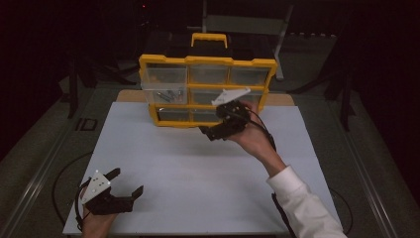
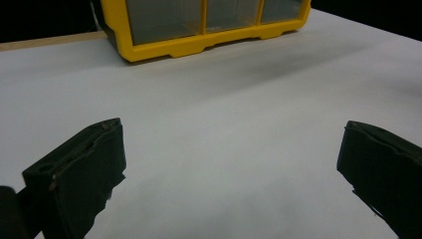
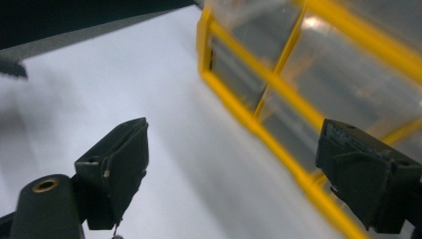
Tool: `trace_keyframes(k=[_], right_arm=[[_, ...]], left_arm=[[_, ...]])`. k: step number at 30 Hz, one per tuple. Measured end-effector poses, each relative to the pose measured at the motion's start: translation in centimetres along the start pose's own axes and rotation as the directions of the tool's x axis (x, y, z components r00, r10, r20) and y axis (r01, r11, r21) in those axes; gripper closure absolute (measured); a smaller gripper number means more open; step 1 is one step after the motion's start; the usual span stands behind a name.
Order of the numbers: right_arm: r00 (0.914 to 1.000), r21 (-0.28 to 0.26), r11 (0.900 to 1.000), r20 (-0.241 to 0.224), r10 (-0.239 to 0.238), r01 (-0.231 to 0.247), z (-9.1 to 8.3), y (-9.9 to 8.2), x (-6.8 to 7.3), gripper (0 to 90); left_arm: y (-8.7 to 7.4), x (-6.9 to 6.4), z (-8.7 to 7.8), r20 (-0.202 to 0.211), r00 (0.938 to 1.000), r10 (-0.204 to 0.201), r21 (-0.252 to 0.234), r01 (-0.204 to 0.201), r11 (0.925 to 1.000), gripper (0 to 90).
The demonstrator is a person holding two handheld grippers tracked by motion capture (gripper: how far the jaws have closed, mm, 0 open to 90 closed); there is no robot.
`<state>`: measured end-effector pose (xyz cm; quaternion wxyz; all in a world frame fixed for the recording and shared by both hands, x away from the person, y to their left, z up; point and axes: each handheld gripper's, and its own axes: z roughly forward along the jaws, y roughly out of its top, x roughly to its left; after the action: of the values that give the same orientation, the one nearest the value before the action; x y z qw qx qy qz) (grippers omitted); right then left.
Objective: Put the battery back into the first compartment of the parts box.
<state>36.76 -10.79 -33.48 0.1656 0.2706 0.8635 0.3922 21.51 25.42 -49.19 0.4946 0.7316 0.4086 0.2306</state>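
Gaping wide, both black tongs empty: right tongs point(image 1: 224, 124) by glossy yellow-framed clear-drawer organizer point(image 1: 208, 89); left tongs point(image 1: 126, 182) over matte white tabletop point(image 1: 198, 168).

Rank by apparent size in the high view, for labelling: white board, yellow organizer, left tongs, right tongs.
1. White board
2. Yellow organizer
3. Left tongs and right tongs: alike, and they differ in nearness, so unranked.

We cannot make out the small metal bits in the organizer's point(image 1: 207, 89) left middle drawer point(image 1: 166, 94). The right tool point(image 1: 225, 124) covers part of its lower drawers. In the right gripper view the organizer is blurred and cut off.
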Motion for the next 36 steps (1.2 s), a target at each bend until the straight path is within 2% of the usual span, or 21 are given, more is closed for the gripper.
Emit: trace_keyframes(k=[1, 2, 5, 6, 7, 8, 10, 13, 17, 18, 19, 20, 23, 27, 29, 31, 34, 36], right_arm=[[0.9999, -0.015, 0.9998, -0.005, 0.014, -0.014, -0.1, -1.0, 0.1, 13.6], [0.9992, -0.032, 0.9987, -0.015, 0.038, -0.039, -0.3, -2.8, 0.2, 13.6], [0.9979, -0.048, 0.9969, -0.02, 0.061, -0.062, -0.5, -5.8, 0.3, 13.8], [0.9979, -0.048, 0.9969, -0.02, 0.061, -0.062, -0.5, -5.8, 0.3, 13.8], [0.9974, -0.051, 0.9963, -0.027, 0.067, -0.069, -0.5, -6.6, 0.3, 13.8], [0.9955, -0.057, 0.9943, -0.034, 0.088, -0.09, -0.6, -8.8, 0.2, 13.7], [0.993, -0.069, 0.9911, -0.04, 0.111, -0.114, -0.7, -10.6, 0.1, 13.8], [0.9935, -0.077, 0.9906, 0.001, 0.113, -0.113, -1.1, -13.1, 0.3, 13.4], [0.9912, -0.134, 0.9871, 0.087, 0.1, -0.088, -2.1, -16.5, 0.5, 13.6], [0.9912, -0.134, 0.9871, 0.087, 0.1, -0.088, -2.1, -16.5, 0.5, 13.6], [0.9884, -0.141, 0.9854, 0.104, 0.11, -0.095, -2.3, -17.3, 0.6, 13.6], [0.9828, -0.172, 0.9803, 0.139, 0.122, -0.097, -2.8, -19.1, 0.6, 13.6], [0.9753, -0.221, 0.963, 0.121, 0.185, -0.155, -3.6, -21.3, 0.2, 13.7], [0.9604, -0.326, 0.9219, 0.108, 0.257, -0.21, -4.5, -23.6, -0.1, 13.5], [0.9573, -0.342, 0.9183, 0.132, 0.257, -0.2, -4.9, -24.3, -0.1, 13.5], [0.9573, -0.373, 0.9089, 0.14, 0.253, -0.186, -5.4, -24.9, 0.0, 13.3], [0.956, -0.389, 0.9072, 0.167, 0.241, -0.161, -6.0, -25.4, 0.0, 13.3], [0.9532, -0.392, 0.903, 0.162, 0.255, -0.175, -6.2, -25.6, 0.0, 13.3]], left_arm=[[0.0, 0.0, 0.0, -0.001, 1.0, -0.003, -0.001, 0.003, 1.0, 0.0], [0.0, 0.1, 0.0, -0.001, 1.0, -0.003, 0.0, 0.003, 1.0, 0.0], [0.0, 0.1, 0.1, 0.0, 1.0, -0.003, 0.001, 0.003, 1.0, 0.0], [0.0, 0.1, 0.1, 0.0, 1.0, -0.003, 0.001, 0.003, 1.0, 0.0], [0.0, 0.0, 0.1, 0.001, 1.0, -0.003, 0.002, 0.003, 1.0, 0.0], [0.0, 0.0, 0.2, 0.0, 1.0, -0.002, 0.001, 0.002, 1.0, 0.0], [0.1, 0.0, 0.2, -0.002, 1.0, -0.004, -0.003, 0.004, 1.0, 0.0], [0.1, 0.2, 0.3, -0.004, 0.9999, -0.01, -0.007, 0.01, 0.9999, 0.0], [0.1, 0.3, 0.3, -0.005, 0.9999, -0.015, -0.014, 0.015, 0.9998, 0.0], [0.1, 0.3, 0.3, -0.005, 0.9999, -0.015, -0.014, 0.015, 0.9998, 0.0], [0.2, 0.3, 0.3, -0.005, 0.9999, -0.016, -0.017, 0.016, 0.9997, 0.0], [0.2, 0.3, 0.3, -0.006, 0.9998, -0.017, -0.019, 0.017, 0.9997, 0.0], [0.3, 0.3, 0.5, -0.007, 0.9998, -0.019, -0.025, 0.019, 0.9995, 0.0], [0.4, 0.3, 0.4, -0.015, 0.9999, -0.008, -0.036, 0.008, 0.9993, 0.0], [0.5, 0.3, 0.4, -0.018, 0.9998, -0.006, -0.047, 0.005, 0.9989, 0.0], [0.6, 0.3, 0.4, -0.021, 0.9997, -0.009, -0.057, 0.008, 0.9984, 0.0], [0.7, 0.3, 0.4, -0.025, 0.9997, -0.003, -0.066, 0.001, 0.9978, 0.0], [0.7, 0.3, 0.5, -0.024, 0.9997, -0.001, -0.067, -0.001, 0.9977, 0.0]])
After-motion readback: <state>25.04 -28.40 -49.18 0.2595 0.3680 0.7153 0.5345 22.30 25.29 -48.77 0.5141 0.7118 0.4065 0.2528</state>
